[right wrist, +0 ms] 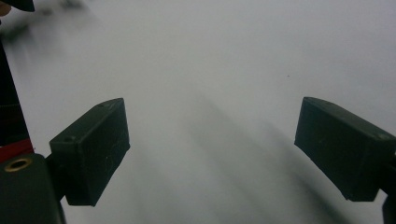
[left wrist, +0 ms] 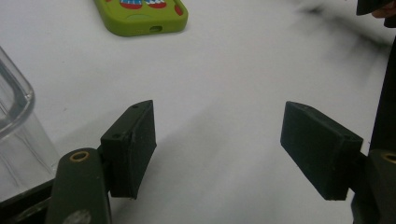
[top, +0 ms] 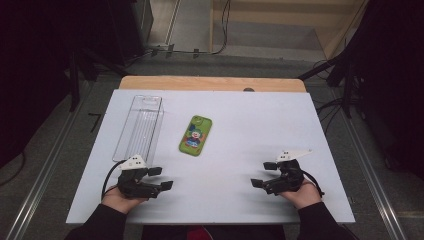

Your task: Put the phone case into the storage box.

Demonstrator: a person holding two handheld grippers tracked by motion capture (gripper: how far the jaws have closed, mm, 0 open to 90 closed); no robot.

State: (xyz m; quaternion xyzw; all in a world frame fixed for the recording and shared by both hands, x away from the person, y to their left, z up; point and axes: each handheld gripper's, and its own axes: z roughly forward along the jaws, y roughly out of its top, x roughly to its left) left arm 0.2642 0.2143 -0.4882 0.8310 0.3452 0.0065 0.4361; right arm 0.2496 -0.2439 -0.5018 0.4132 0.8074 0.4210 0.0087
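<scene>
- Left gripper (top: 161, 178), in a hand low on the white desk (top: 235, 150), points inward, its fingers (left wrist: 130, 149) spread on nothing.
- Right gripper (top: 264, 174) mirrors it, fingers (right wrist: 91, 151) likewise spread.
- Green cartoon-printed phone case (top: 195, 135) lies flat mid-desk, beside a clear plastic rectangular box (top: 139, 128).

The high view looks forward and down over the whole white rectangular worktop (top: 240, 125) from above. Each gripper view rides low and close, looking along its tongs. The high and left gripper views share the green rubber phone case (top: 195, 135) (left wrist: 140, 16).
</scene>
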